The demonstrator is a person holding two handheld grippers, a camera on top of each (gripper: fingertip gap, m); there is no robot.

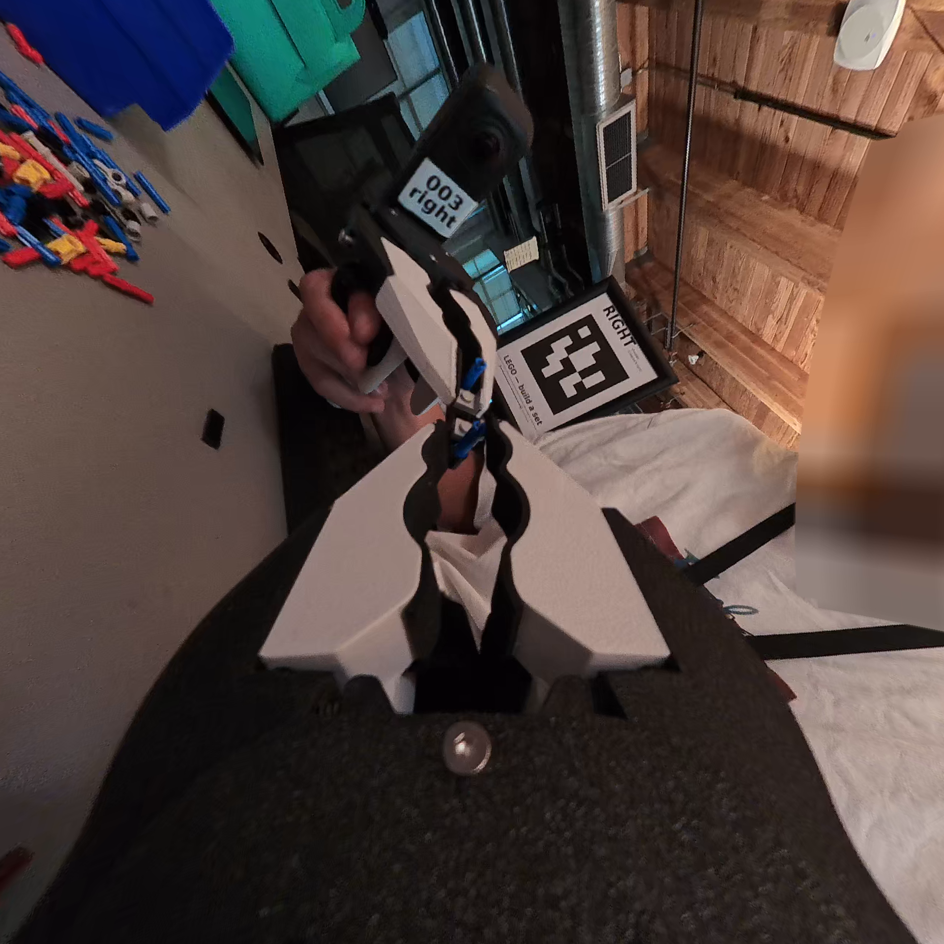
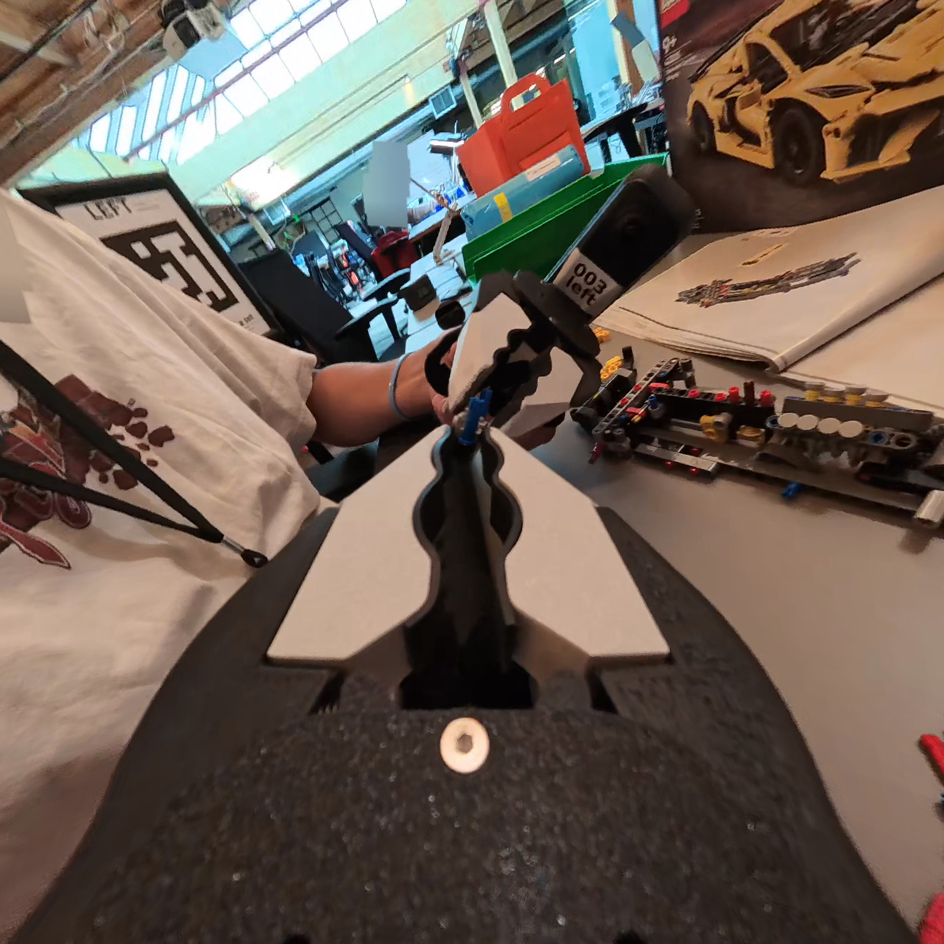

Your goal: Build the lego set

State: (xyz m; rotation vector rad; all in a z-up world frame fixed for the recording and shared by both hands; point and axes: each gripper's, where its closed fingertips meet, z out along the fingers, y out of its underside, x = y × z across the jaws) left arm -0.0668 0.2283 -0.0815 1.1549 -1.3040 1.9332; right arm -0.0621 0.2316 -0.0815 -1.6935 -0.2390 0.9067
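A workshop interior: a wood-plank wall (image 1: 740, 214) and a silver ventilation duct (image 1: 592, 127) rise behind a pale grey bench (image 1: 127, 408), while daylight pours through a long grid of ceiling windows (image 2: 214, 87) over cluttered desks (image 2: 439, 225).

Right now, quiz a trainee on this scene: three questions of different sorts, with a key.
1. True or false: the left gripper and right gripper meet tip to tip above the table.
2. What colour is the pin pinched in the left gripper?
3. The half-built chassis lies: A) on the instruction booklet, B) on the table beside it, C) in the green bin.

Key: 1 true; 2 blue; 3 B.
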